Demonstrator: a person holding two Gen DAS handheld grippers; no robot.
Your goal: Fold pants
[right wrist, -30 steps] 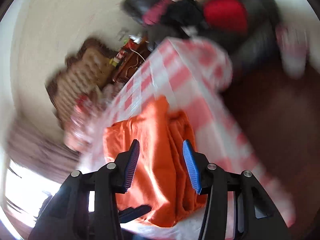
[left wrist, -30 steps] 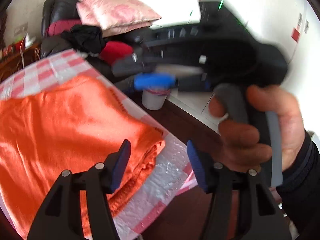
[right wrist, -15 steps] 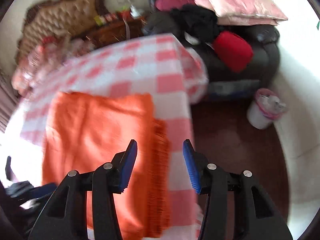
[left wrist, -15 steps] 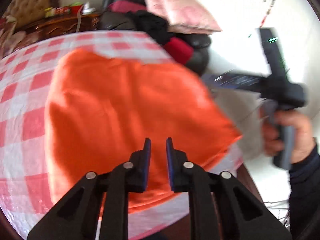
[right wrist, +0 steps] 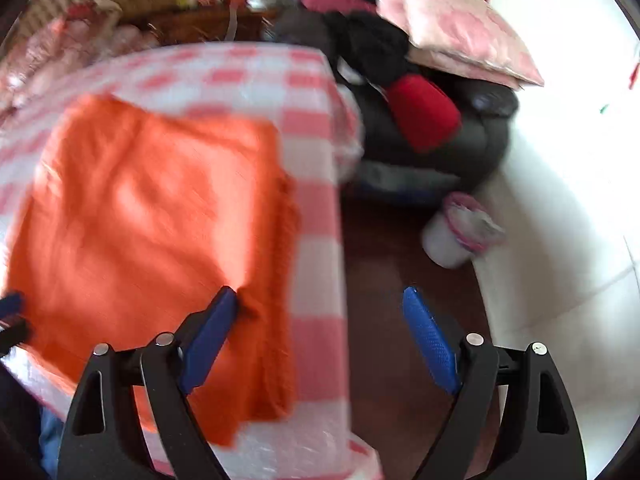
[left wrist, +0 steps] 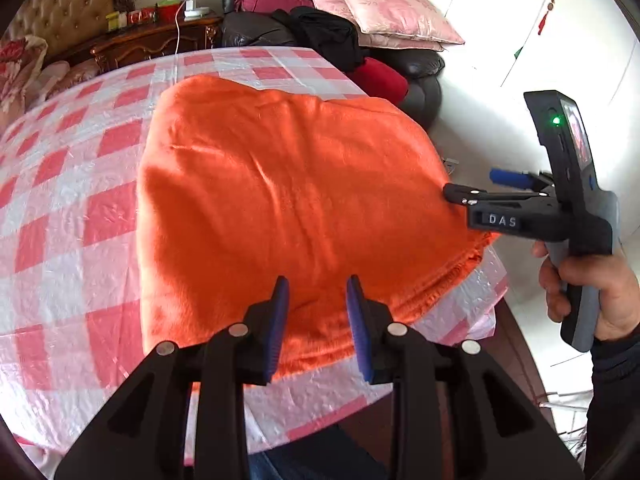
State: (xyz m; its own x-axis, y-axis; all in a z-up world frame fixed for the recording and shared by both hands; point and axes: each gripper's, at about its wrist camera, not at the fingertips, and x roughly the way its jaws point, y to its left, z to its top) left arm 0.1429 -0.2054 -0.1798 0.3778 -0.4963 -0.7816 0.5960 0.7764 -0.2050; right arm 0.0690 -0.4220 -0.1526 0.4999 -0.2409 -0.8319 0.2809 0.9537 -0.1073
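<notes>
Folded orange fleece pants [left wrist: 288,200] lie flat on the desk's pink-and-white checked plastic cloth [left wrist: 72,216], near its right edge. My left gripper [left wrist: 316,320] hovers over the near hem, jaws apart, empty. Right gripper [right wrist: 320,340] jaws wide apart, empty, at the pants' right edge.

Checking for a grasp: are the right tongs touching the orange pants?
Cannot tell. Right wrist view: right tongs wide open, left pad's tip overlaps the blurred pants.

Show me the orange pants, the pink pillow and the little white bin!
orange pants [left wrist: 280,192]: left wrist view, middle of the folded top.
pink pillow [left wrist: 380,4]: left wrist view, its middle.
white bin [right wrist: 452,244]: right wrist view, its side.
</notes>
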